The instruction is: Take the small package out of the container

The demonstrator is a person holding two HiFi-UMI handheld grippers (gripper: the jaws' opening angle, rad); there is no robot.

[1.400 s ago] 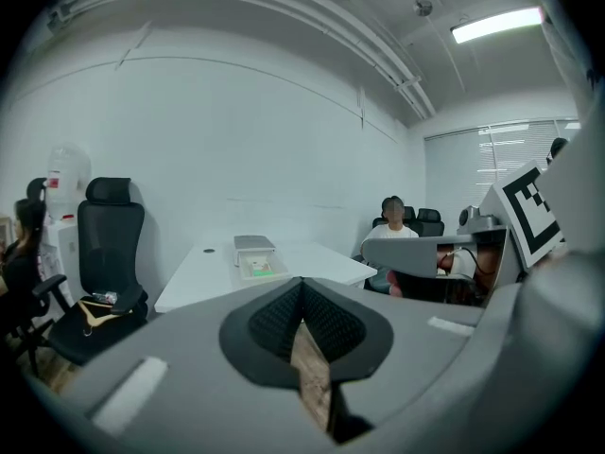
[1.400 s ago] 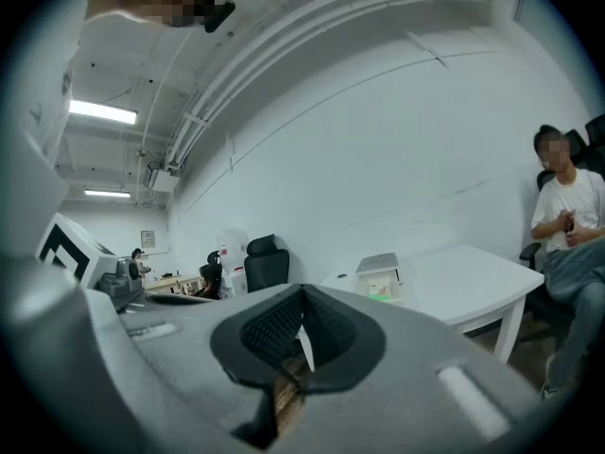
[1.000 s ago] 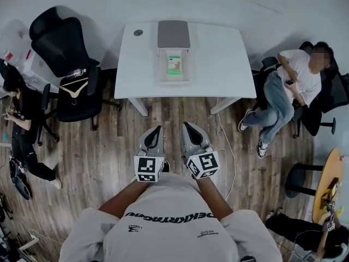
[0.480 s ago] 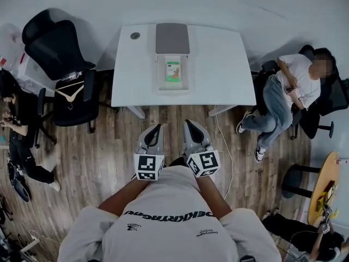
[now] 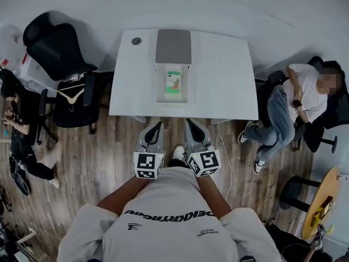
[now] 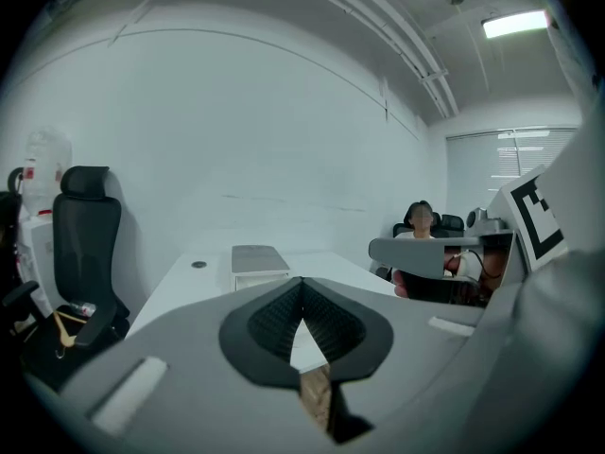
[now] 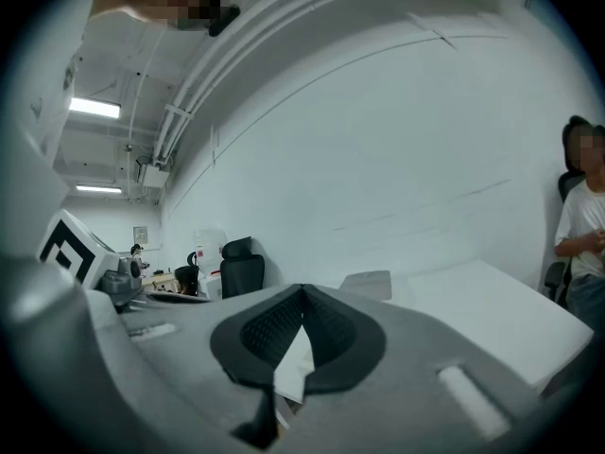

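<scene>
We hold the left hand-held gripper (image 5: 155,130) and the right hand-held gripper (image 5: 191,129) side by side over the brown wood-plank floor (image 5: 98,157), just short of the near edge of the white rectangular worktop (image 5: 223,75). Each has its jaws pressed together with nothing between them. The small green-and-white package (image 5: 173,82) lies flat inside the clear rectangular container (image 5: 161,87) near the worktop's middle, ahead of both grippers and apart from them. A grey lid (image 5: 173,46) sits at the container's far end.

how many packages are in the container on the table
1. The small green package lies inside the clear container near the middle of the white table. Any others beneath it would be hidden.
</scene>
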